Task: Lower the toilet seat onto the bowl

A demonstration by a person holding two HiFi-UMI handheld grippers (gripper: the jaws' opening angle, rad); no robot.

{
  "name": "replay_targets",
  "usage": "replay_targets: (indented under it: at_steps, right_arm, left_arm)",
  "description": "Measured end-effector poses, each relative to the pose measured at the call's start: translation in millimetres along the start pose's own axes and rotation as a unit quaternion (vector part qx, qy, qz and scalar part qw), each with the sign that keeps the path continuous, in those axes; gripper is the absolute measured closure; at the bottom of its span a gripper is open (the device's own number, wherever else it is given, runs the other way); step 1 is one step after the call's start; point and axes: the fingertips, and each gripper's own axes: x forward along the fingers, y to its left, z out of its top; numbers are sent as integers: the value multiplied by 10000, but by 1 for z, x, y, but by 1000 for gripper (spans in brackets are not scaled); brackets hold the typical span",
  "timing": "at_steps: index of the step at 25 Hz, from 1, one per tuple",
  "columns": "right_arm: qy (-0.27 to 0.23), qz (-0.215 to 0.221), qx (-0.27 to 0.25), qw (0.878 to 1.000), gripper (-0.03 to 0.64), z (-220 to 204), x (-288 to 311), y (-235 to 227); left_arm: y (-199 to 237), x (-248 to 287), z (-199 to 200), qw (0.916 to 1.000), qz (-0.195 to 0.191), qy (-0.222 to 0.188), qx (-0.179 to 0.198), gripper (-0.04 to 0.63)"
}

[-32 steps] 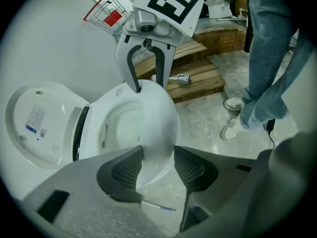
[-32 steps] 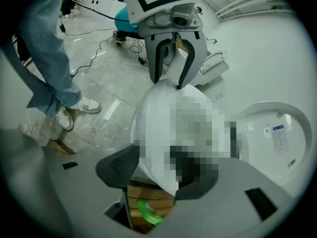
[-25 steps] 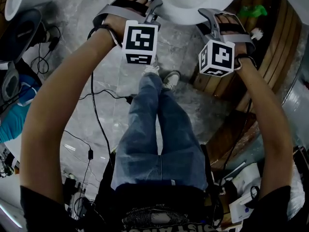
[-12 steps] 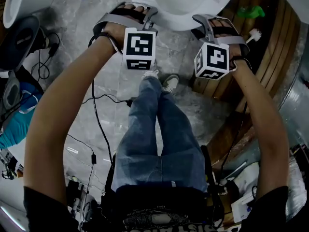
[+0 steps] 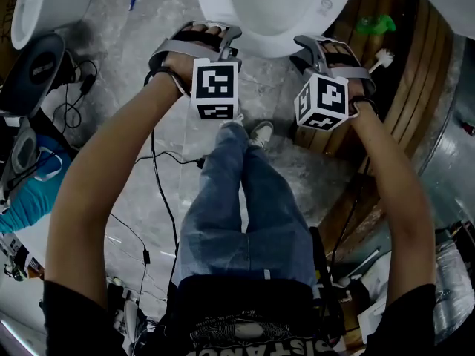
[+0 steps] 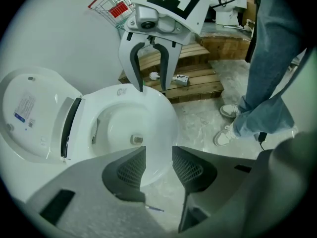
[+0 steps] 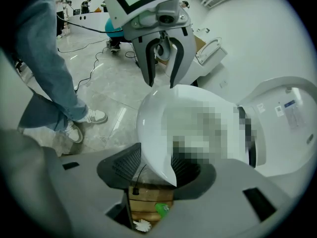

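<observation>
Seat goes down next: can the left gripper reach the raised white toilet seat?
Probably yes. The left gripper, its fingers just closing astride the near rim of the white toilet bowl, faces the raised white toilet seat across the bowl; nothing intervenes.

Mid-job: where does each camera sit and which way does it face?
Head view: on the person's head, looking steeply down at the toilet; shows arms, legs, left claw, right claw.
Left gripper view: on the left claw, facing across the toilet at the right claw; own jaws below, legs right.
Right gripper view: on the right claw, facing back at the left claw; own jaws below, legs left.
Shared: both gripper views show the open lid and the opposite claw; both jaw pairs have just been closing, rim between them.
</observation>
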Motion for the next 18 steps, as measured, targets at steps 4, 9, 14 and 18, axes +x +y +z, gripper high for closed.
replay_targets:
  at_steps: [4,9,14,18]
  right_arm:
    - [-57,-154,395,9991,435,5,-17,-14]
    - [-134,-342,783,9963,480,11,-45,-34]
    - [-249,-592,1321,9891,504,21,-86,-59]
    - [-402,-824,1716,9809,521,40,-126,-78]
  left_arm:
    - [5,-17,6,9999,8,-89,-100,423]
    - [24,-46,15,9979,77,-187,-623,431]
    - [53,-89,33,9925,240,-434,-1119,446]
    - [72,-125,44,9858,387,-650,-1497,462]
